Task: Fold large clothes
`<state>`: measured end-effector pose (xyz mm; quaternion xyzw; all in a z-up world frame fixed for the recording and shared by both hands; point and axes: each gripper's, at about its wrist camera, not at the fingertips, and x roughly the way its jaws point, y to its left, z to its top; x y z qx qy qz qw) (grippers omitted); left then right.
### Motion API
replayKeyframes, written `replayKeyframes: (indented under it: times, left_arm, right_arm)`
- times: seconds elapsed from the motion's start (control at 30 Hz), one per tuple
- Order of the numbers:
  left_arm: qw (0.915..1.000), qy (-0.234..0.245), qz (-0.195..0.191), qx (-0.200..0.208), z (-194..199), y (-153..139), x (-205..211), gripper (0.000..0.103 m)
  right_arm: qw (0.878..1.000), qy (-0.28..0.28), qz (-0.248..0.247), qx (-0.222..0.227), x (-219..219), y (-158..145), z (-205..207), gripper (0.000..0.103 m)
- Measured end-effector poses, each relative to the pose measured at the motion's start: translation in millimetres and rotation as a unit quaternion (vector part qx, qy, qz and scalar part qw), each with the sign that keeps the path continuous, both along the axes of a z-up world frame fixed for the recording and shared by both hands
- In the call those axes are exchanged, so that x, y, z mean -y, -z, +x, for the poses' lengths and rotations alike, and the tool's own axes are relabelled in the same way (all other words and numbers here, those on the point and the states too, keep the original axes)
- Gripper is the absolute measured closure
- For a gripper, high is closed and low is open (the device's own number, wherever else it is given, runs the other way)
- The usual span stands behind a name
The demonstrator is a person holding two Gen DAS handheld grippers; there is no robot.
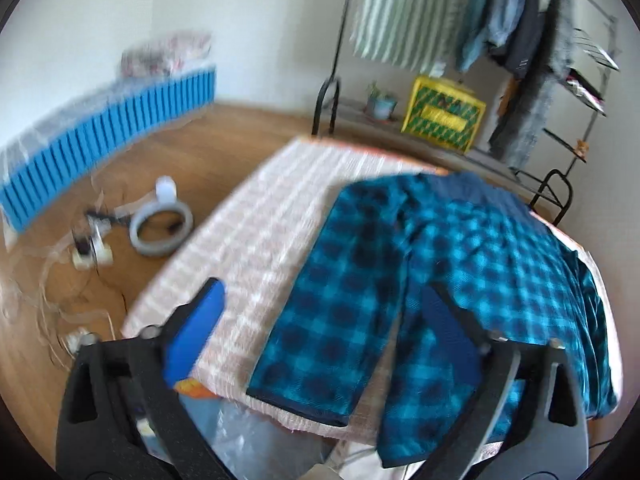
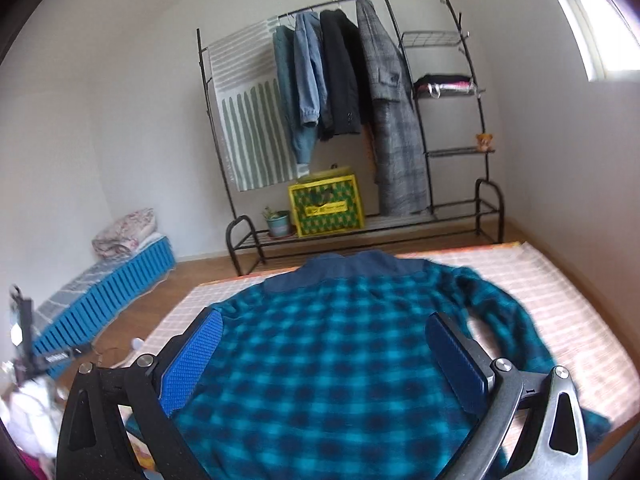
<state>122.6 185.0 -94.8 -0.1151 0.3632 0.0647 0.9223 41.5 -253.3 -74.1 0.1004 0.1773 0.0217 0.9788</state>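
Left claw [image 1: 316,340] is tilted down toward the near edge of the bed [image 1: 256,216], jaws spread wide with nothing pinched; its left blue pad [image 1: 196,332] hangs over the striped cover, the other pad [image 1: 452,344] sits over the shirt [image 1: 400,272], and I can't tell if it touches the cloth; the frame is pretty blurry. That plaid shirt lies flat on the bed, back side up, one sleeve folded in along the body with its cuff near the bed's front edge.

Right claw [image 2: 324,360] points more level, out across the shirt's back toward the collar; jaws wide too, gripping nothing, the shirt just showing between the pads; the far sleeve curls out to the right on the cover.

Containers, left to right along the bottom shelf of the clothes rack [image 2: 404,224]: a small pot [image 2: 278,222] with a plant in it; then a yellow crate [image 2: 326,206], contents too dark to make out. Upper right shelf of the rack holds some folded stuff.
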Motion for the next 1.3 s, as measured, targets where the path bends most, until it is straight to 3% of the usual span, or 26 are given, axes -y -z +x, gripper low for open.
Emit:
replayKeyframes:
  times: [0.07,0.1,0.2,0.27,0.43,0.6,0.7,0.73,0.77,0.8,0.9,1.03,1.3]
  left_arm:
    - [0.9992,0.003,-0.022,-0.035,14.4,27.0,-15.1,0.026]
    - [0.9978,0.003,-0.035,-0.056,22.7,43.6,-21.7,0.029]
    - [0.9907,0.014,-0.082,-0.107,42.5,90.6,-38.5,0.031]
    - [0.9856,0.012,-0.104,-0.133,50.2,115.7,-49.4,0.032]
    - [0.9788,-0.006,-0.131,-0.157,67.7,155.6,-63.8,0.032]
    - [0.9731,0.014,-0.145,-0.178,86.2,179.8,-60.6,0.041]
    - [0.9763,0.025,-0.128,-0.173,92.8,180.0,-53.8,0.041]
    - [0.9765,0.029,-0.129,-0.170,95.2,180.2,-52.2,0.052]
    - [0.9765,0.032,-0.129,-0.169,96.7,180.2,-51.1,0.083]
    - [0.9765,0.035,-0.127,-0.170,98.4,180.5,-50.5,0.097]
    - [0.9762,0.036,-0.144,-0.159,101.1,178.6,-52.2,0.100]
    - [0.9769,0.048,-0.178,-0.108,95.2,151.2,-52.1,0.101]
    - [0.9673,0.141,-0.210,-0.013,73.8,81.3,-18.2,0.101]
  right_arm:
    - [1.000,-0.012,0.011,-0.016,-2.9,6.8,13.2,0.000]
    - [0.999,-0.014,0.015,-0.027,-4.1,11.5,22.2,0.000]
    - [0.997,-0.023,0.036,-0.060,-7.2,26.5,46.0,0.004]
    - [0.993,-0.040,0.062,-0.089,-6.7,37.7,63.3,0.016]
    - [0.979,-0.069,0.111,-0.158,-9.7,70.2,104.4,0.035]
    - [0.970,-0.109,0.096,-0.193,-33.2,84.7,132.7,0.041]
    - [0.966,-0.135,0.086,-0.203,-51.8,84.5,144.5,0.044]
    - [0.964,-0.145,0.082,-0.206,-57.3,84.5,148.5,0.046]
    - [0.962,-0.155,0.076,-0.210,-64.3,84.9,153.4,0.047]
    - [0.960,-0.164,0.072,-0.214,-69.7,86.4,157.8,0.048]
    - [0.953,-0.185,0.068,-0.229,-82.6,89.9,177.5,0.050]
    - [0.945,-0.205,0.071,-0.245,-90.2,91.0,203.2,0.051]
    - [0.927,-0.250,0.080,-0.269,-127.0,81.6,285.4,0.050]
